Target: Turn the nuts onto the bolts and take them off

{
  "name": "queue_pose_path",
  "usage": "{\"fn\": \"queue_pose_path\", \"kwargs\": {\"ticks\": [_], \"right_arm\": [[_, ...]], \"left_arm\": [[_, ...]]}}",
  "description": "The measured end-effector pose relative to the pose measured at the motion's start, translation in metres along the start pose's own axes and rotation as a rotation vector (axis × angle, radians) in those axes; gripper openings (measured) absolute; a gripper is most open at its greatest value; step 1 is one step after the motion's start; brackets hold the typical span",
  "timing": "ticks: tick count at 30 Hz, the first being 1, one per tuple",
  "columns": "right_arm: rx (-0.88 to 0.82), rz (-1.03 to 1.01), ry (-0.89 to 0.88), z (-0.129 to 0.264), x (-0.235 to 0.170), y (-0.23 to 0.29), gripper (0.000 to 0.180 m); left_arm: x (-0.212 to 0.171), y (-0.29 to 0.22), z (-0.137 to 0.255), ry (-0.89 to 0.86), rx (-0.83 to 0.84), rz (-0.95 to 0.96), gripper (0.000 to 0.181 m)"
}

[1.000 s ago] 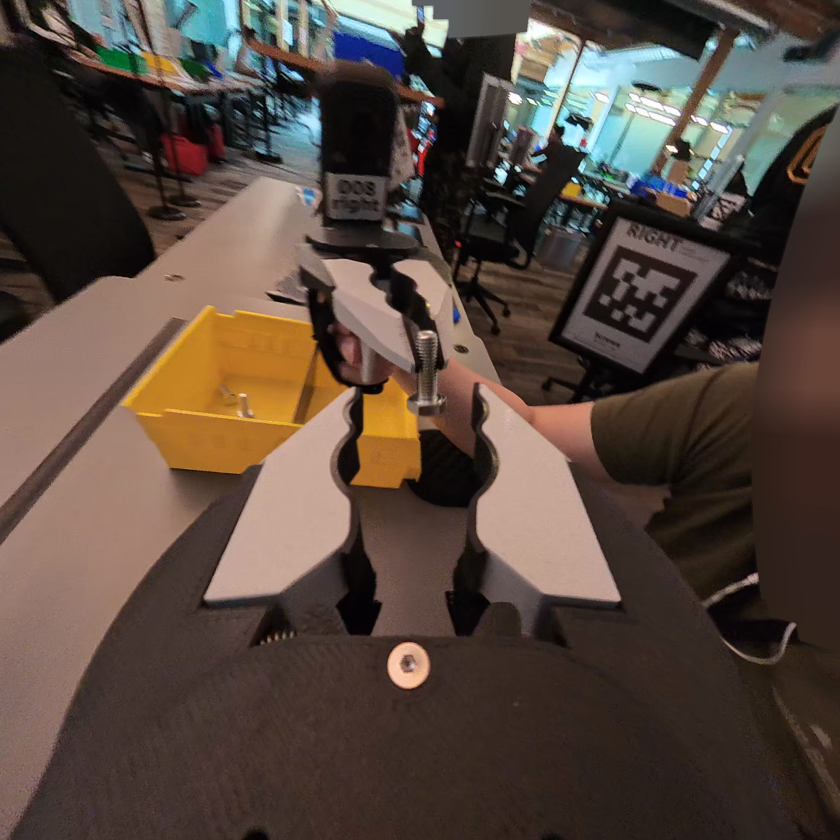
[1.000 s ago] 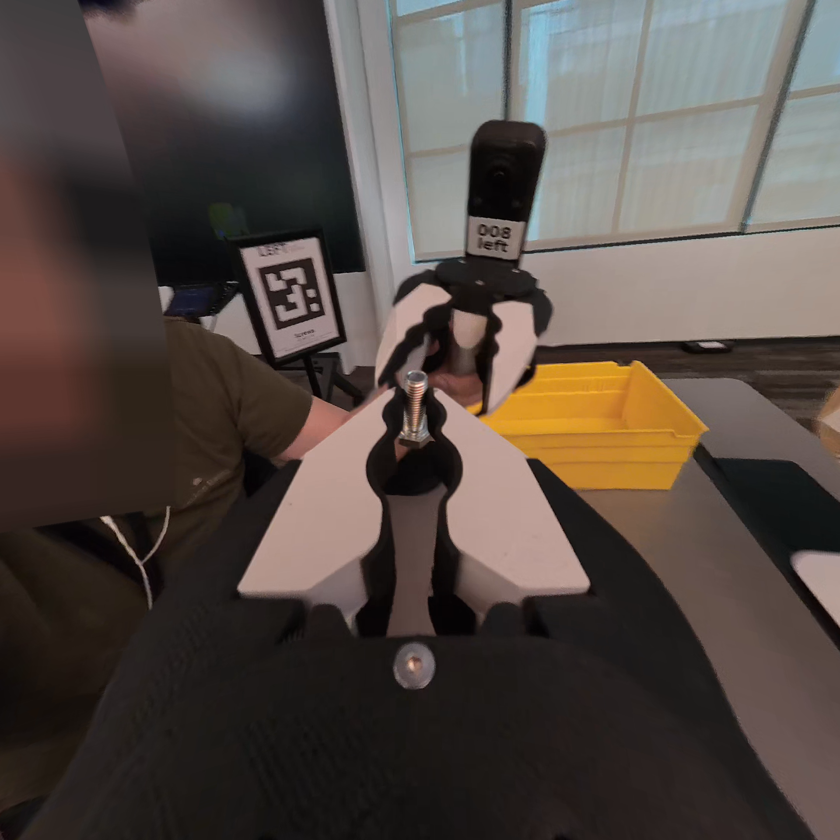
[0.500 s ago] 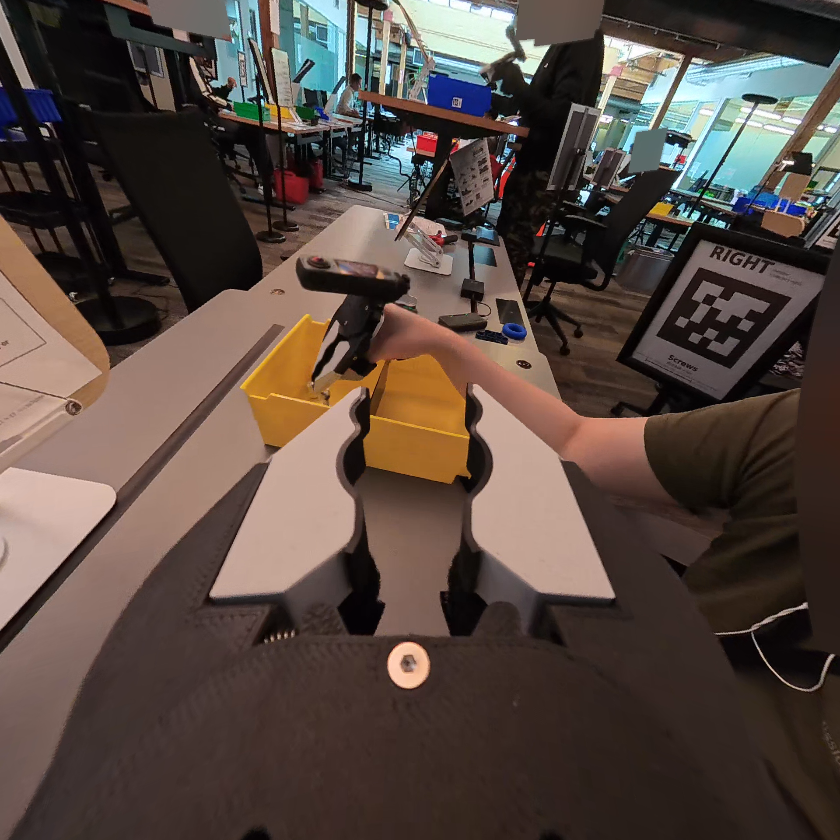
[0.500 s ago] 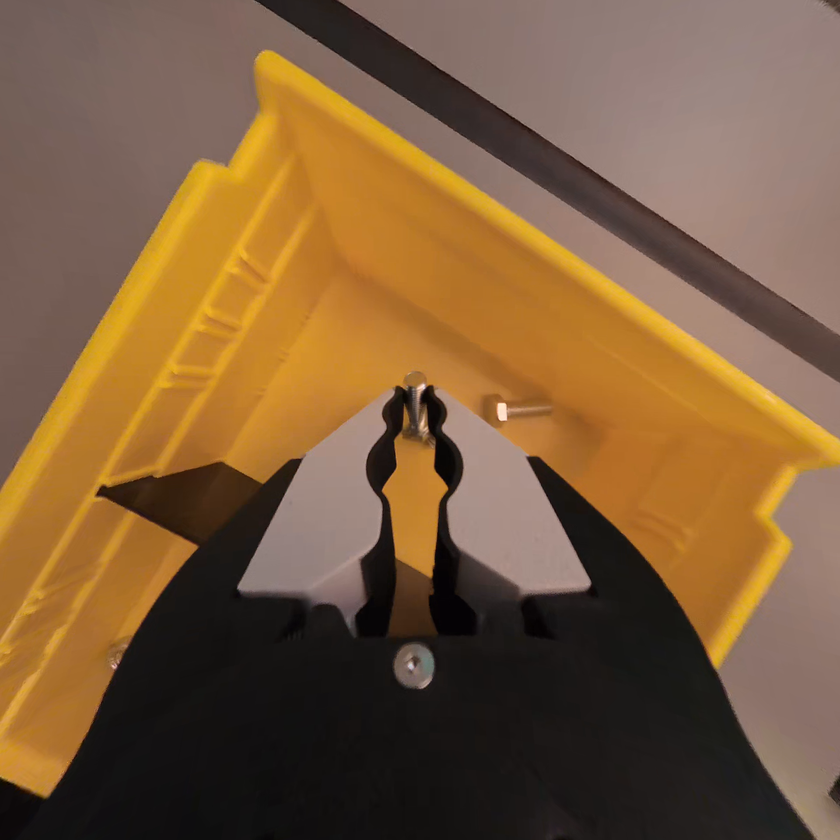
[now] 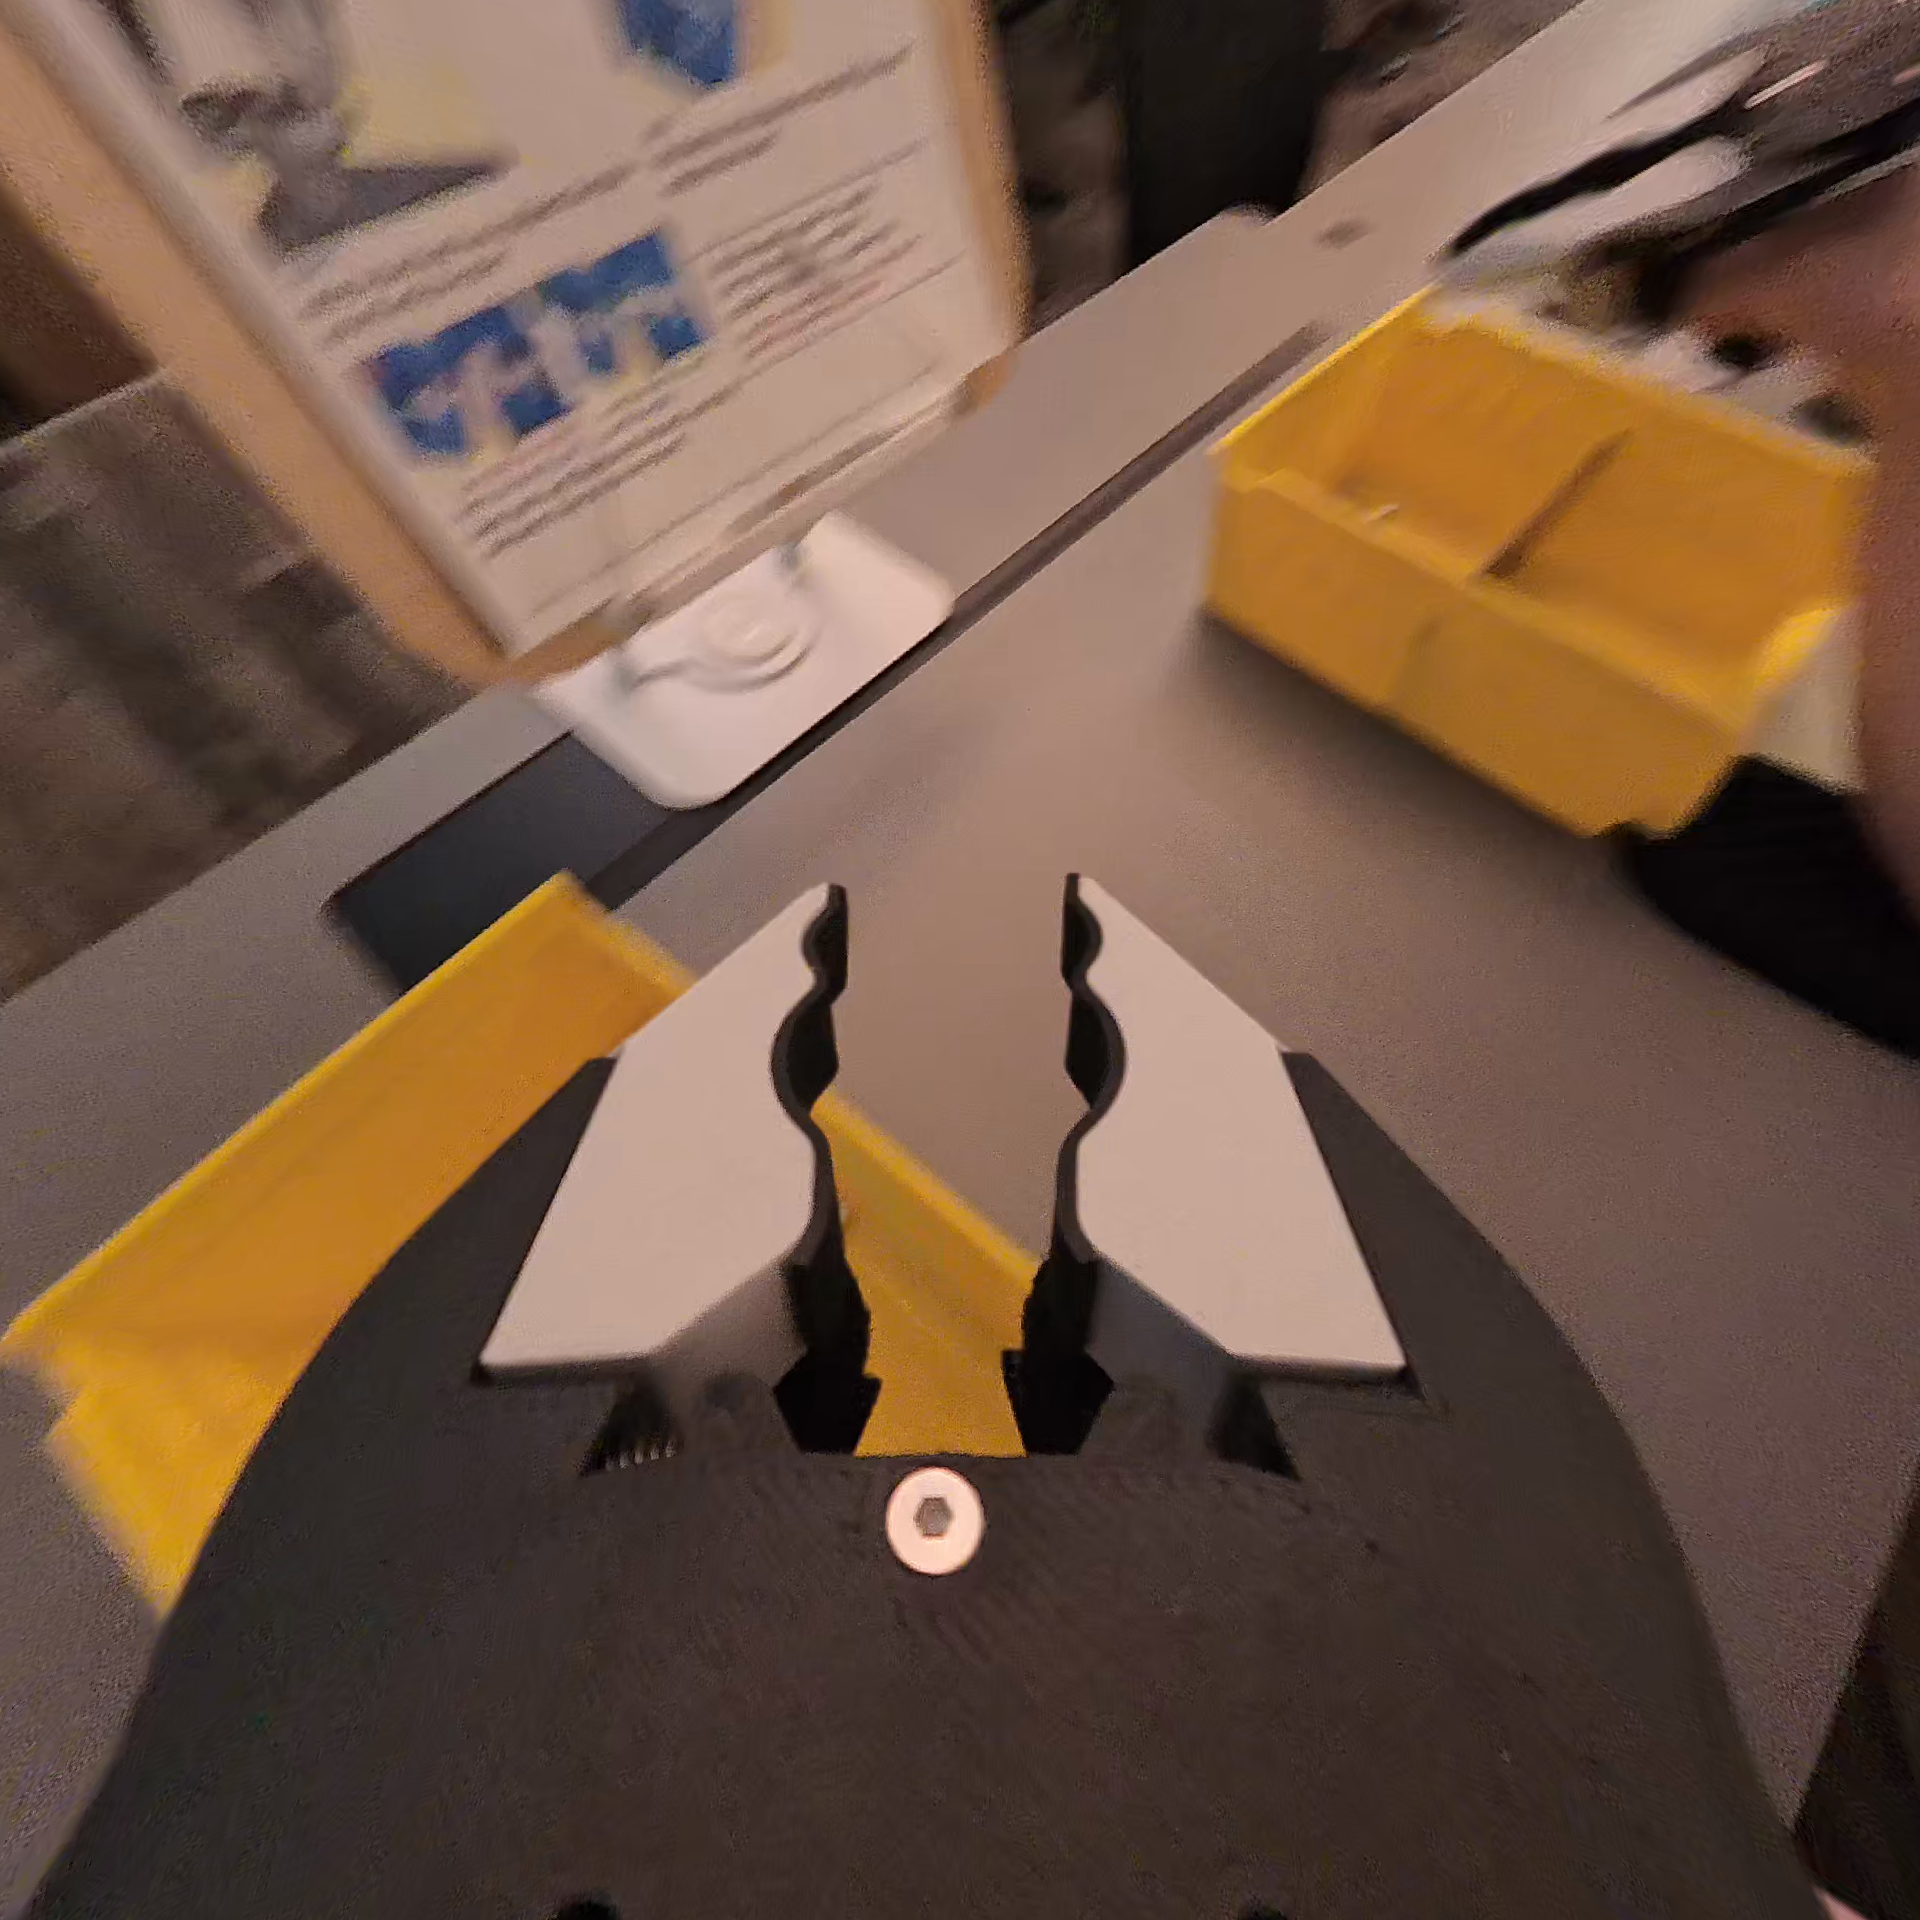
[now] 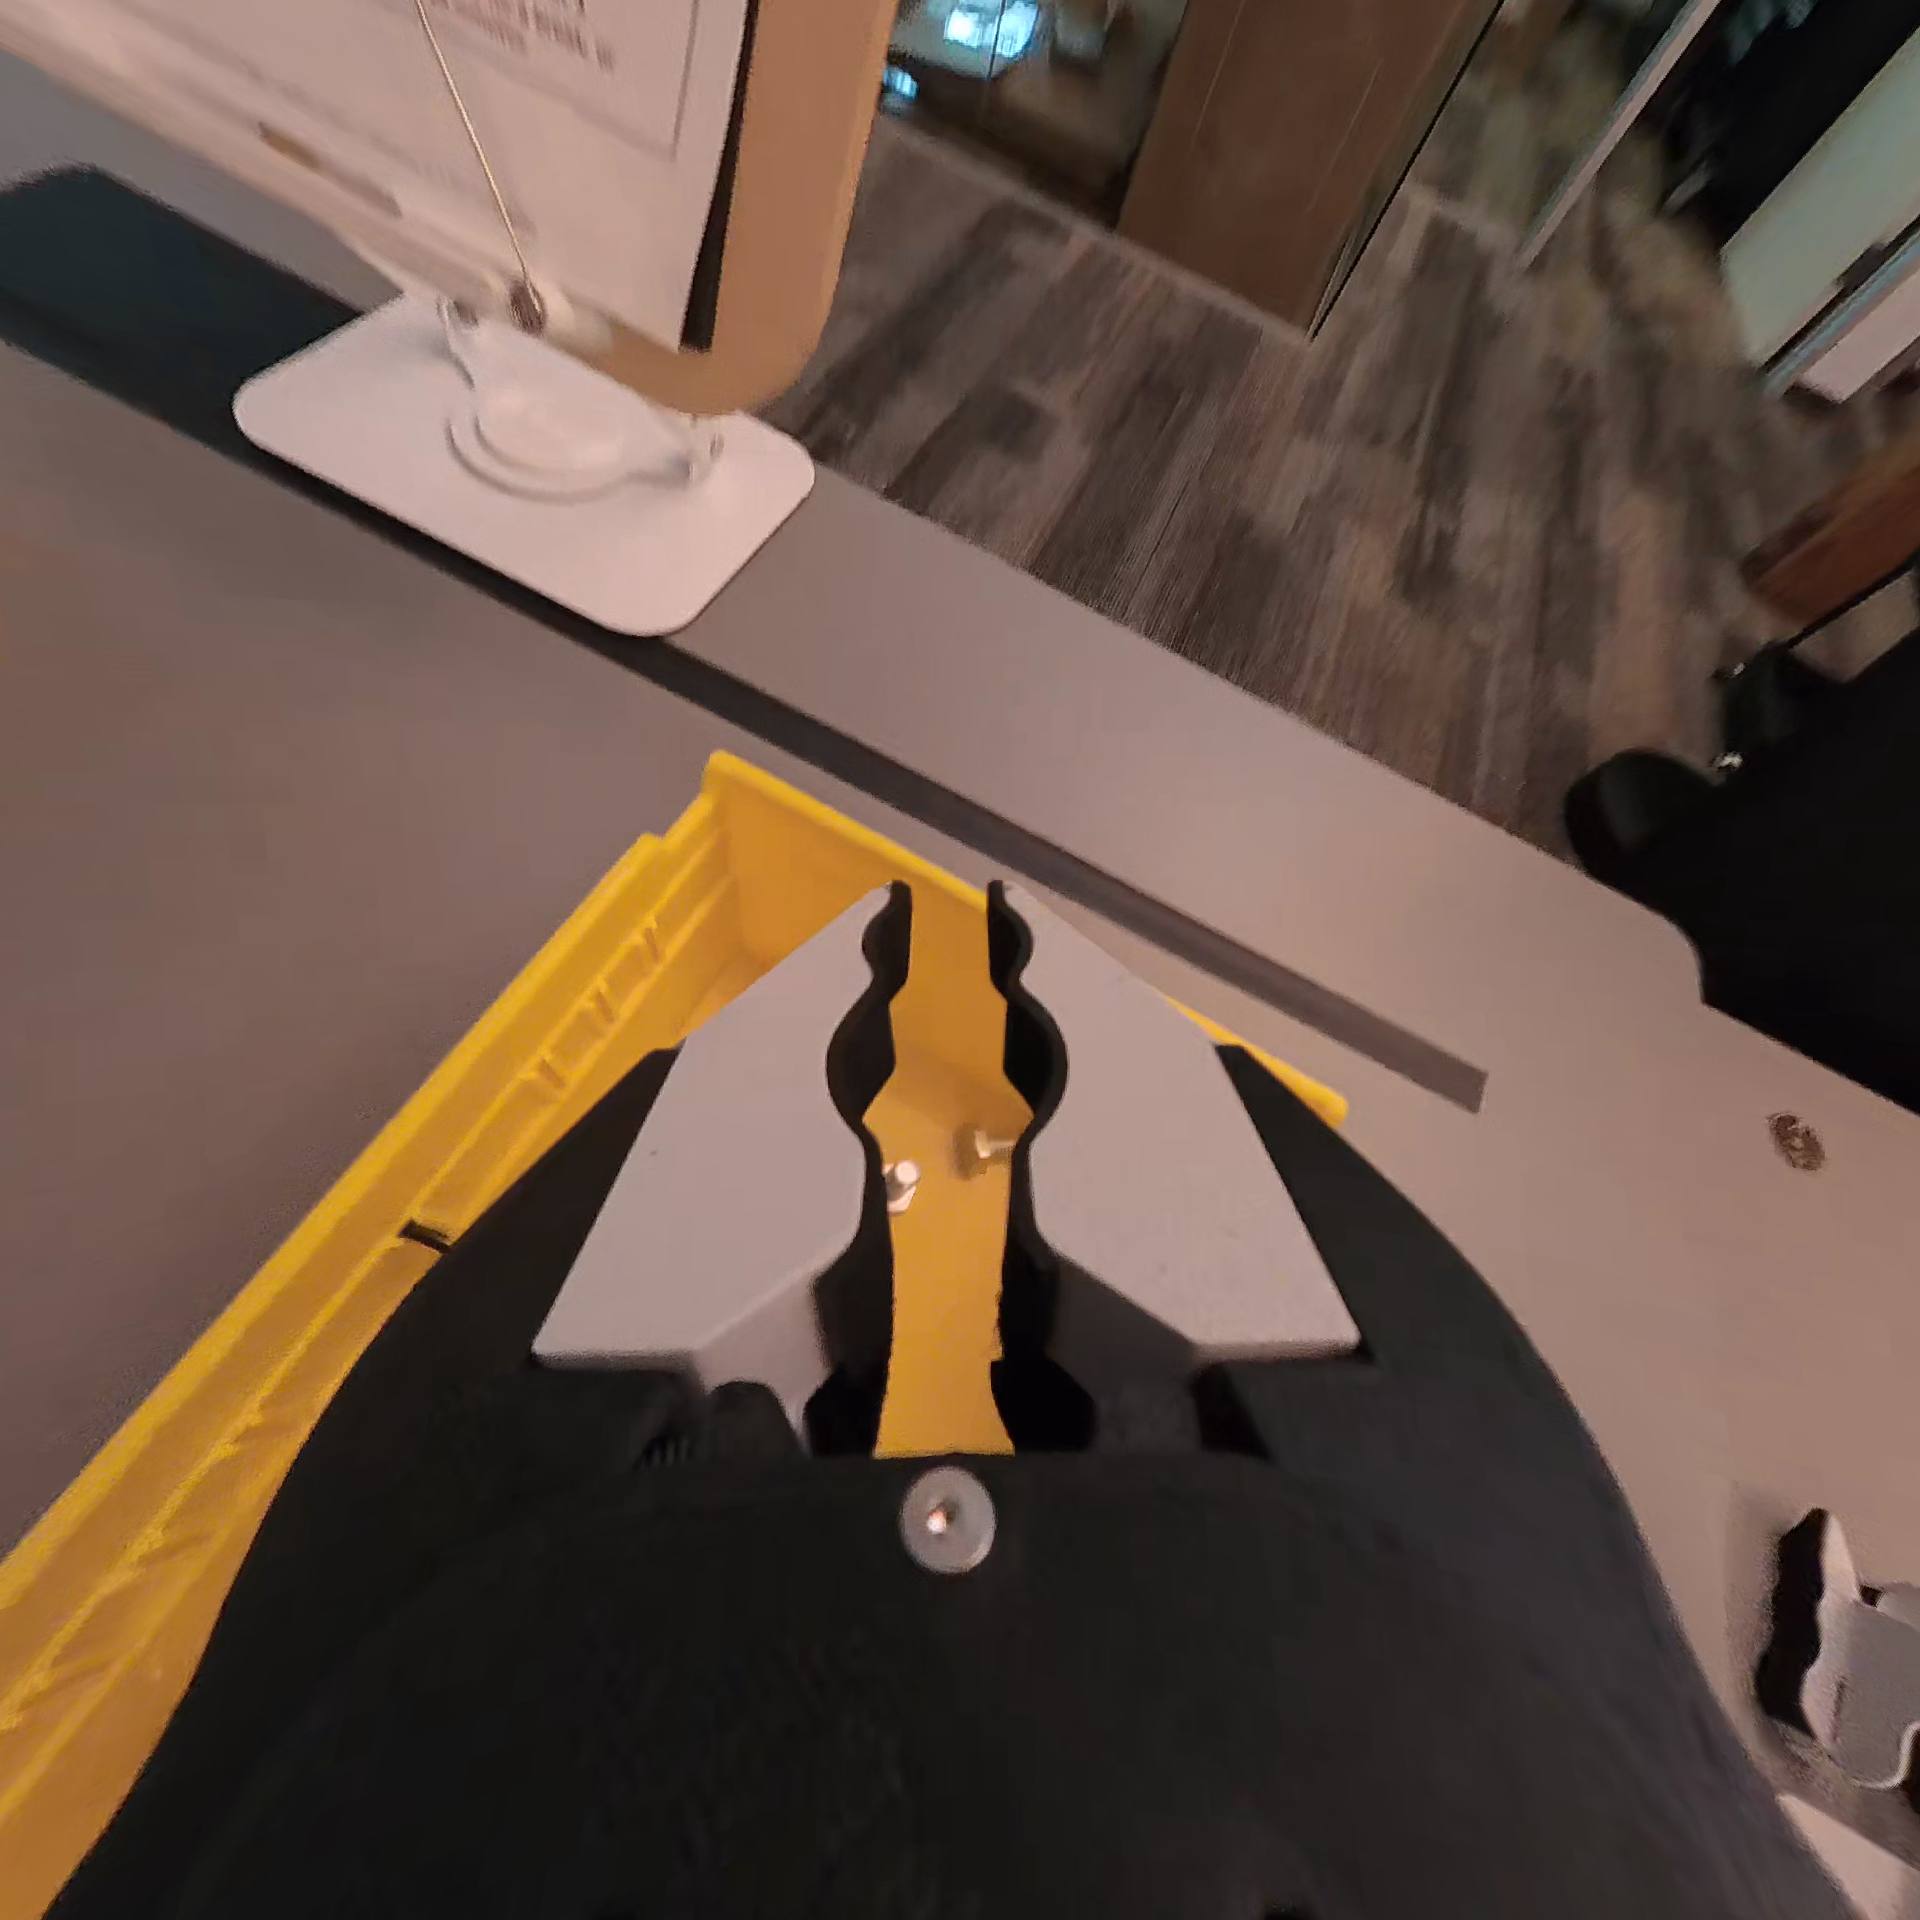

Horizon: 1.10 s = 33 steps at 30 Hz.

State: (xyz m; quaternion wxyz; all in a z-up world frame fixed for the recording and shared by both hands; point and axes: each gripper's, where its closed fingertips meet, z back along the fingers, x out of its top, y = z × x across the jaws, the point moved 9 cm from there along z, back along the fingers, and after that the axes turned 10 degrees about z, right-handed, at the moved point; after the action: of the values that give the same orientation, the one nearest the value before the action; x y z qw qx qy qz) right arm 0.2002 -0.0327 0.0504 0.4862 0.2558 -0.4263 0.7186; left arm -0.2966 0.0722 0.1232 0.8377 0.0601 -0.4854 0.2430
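In the right wrist view my right gripper is open and empty, held above a yellow bin. Two small silver bolts lie on the bin floor, seen through the gap between the fingers. In the left wrist view my left gripper is wide open and empty, above the grey table, with the rim of a second yellow bin under its left finger. The divided yellow bin stands at the right, with the blurred right gripper above it.
A sign on a white base stands at the table's far side and also shows in the right wrist view. A dark groove runs along the table. The table edge and floor lie beyond. A grey gripper-like part shows at lower right. Tip to tip, the grippers are about 45 centimeters apart.
The right gripper let go of the bolt in the yellow bin, opened and pulled back. The left gripper swung left and down toward the second yellow bin, still open.
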Motion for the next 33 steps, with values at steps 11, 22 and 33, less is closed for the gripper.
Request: {"fn": "queue_pose_path", "kwargs": {"ticks": [11,22,33], "right_arm": [[-0.015,0.001,0.011,0.002,-0.001,0.002,0.018],[-0.010,0.034,0.061,-0.002,-0.006,0.005,0.019],[0.002,0.060,0.098,-0.005,-0.010,0.005,0.018]], "left_arm": [[-0.077,0.086,-0.030,0.511,0.199,0.428,0.035],[-0.120,0.109,-0.114,0.835,0.266,0.602,0.032],[-0.131,0.109,-0.128,0.937,0.306,0.613,0.023]]}}
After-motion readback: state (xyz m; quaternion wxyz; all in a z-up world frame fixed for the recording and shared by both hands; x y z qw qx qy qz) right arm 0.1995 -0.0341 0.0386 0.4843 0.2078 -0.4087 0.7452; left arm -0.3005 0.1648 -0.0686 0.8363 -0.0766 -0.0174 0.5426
